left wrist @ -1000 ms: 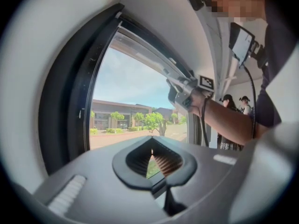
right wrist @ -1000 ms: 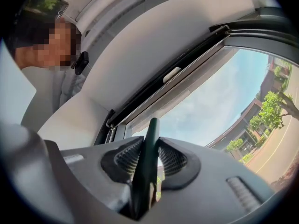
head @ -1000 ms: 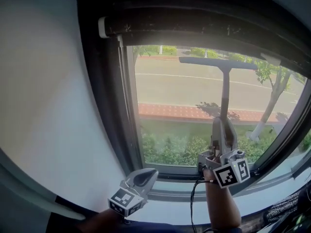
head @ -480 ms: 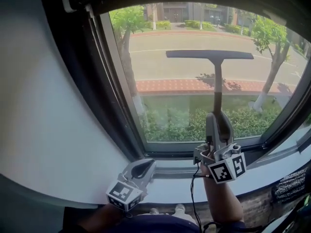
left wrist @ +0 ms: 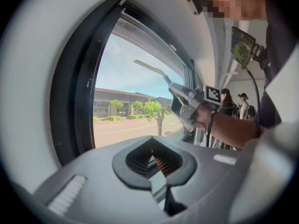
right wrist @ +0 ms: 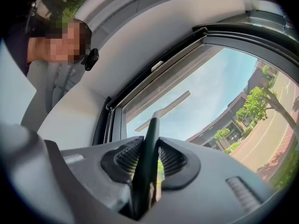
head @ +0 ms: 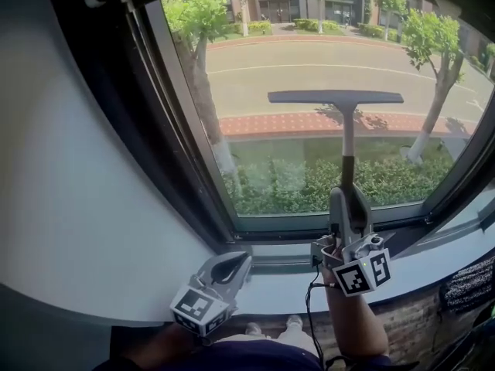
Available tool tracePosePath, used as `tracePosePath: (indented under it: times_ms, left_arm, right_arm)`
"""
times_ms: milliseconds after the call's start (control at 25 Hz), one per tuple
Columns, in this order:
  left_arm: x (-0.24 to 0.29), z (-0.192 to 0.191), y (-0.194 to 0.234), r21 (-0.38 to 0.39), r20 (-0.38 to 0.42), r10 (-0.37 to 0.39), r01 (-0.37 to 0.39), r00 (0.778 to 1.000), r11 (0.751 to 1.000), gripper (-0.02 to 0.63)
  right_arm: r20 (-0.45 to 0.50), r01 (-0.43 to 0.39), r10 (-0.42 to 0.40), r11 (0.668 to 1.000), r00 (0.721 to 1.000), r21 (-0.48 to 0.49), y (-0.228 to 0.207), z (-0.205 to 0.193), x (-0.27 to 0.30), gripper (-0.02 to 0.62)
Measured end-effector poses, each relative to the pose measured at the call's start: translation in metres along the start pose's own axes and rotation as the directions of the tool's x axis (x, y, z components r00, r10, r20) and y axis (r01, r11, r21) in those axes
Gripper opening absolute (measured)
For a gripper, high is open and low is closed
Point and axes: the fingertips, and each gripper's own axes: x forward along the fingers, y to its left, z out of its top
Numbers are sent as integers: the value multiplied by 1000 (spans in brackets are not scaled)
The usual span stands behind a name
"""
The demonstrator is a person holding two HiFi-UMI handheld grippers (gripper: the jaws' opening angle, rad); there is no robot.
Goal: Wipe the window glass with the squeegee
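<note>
White wall [head: 69,168] fills the left side. Next to it stands the dark window frame [head: 166,161], its left upright leaning in the head view.

Left tool [head: 220,280]: held low, beside the lower left corner of the frame and above the pale sill [head: 433,261]. Its jaws are drawn in narrow, tips meeting, with nothing between them. It is well apart from the squeegee.

Window glass [head: 294,60]: one large pane. A road, trees, a brick pavement and a hedge show through it.

Squeegee [head: 347,130]: upright in front of the right half of the pane. Its blade lies level across the middle height of the glass, and the handle runs straight down from the blade's centre. Whether the blade touches the glass cannot be confirmed from these views.

Right tool [head: 348,207]: directed upward at the bottom rail of the frame, jaws closed on the lower end of the squeegee handle. The right gripper view shows the dark handle clamped between the two ribbed pads. The marker cube [head: 361,273] sits just below the tool body, and a black cable [head: 309,308] hangs down beside the person's forearm [head: 352,323].
</note>
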Motion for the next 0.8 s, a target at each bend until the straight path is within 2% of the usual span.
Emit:
tracePosePath:
  times_ms: [360, 600, 800]
  left_arm:
    - [0, -12, -5, 5, -21, -20, 20, 1000, 1000, 8]
    - [-2, -20, -5, -22, -41, -21, 21, 999, 1000, 8]
    - [-14, -9, -4, -38, -40, -33, 32, 999, 999, 8]
  right_arm:
    - [-37, 28, -28, 1000, 999, 11, -9, -26, -24, 104]
    - [-63, 48, -47, 999, 997, 14, -13, -43, -44, 104]
    - [-88, 53, -52, 999, 995, 9, -2, -41, -43, 104]
